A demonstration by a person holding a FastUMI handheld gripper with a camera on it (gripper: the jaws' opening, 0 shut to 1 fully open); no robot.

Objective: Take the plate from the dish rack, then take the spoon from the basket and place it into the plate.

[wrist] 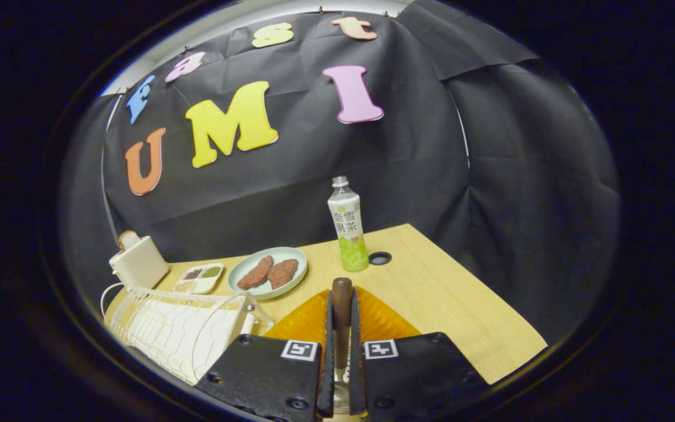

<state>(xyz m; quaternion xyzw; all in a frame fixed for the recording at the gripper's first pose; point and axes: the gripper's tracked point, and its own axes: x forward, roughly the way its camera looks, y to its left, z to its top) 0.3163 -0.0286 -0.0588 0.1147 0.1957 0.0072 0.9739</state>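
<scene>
One spoon (341, 305) clamped upright in the hand-held gripper (341, 328) — over one orange plate (308, 322), beside one dish rack (179, 334).

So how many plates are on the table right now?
2. An orange plate lies just beyond the gripper, under the spoon it is shut on. A pale plate holding two brown patties sits farther back, near the bottle.

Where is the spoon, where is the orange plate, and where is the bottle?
spoon (341, 293): gripper view, on its brown wooden handle, clamped between the fingers.
orange plate (381, 319): gripper view, on its ribbed surface beside the fingers.
bottle (347, 225): gripper view, on its label.
</scene>
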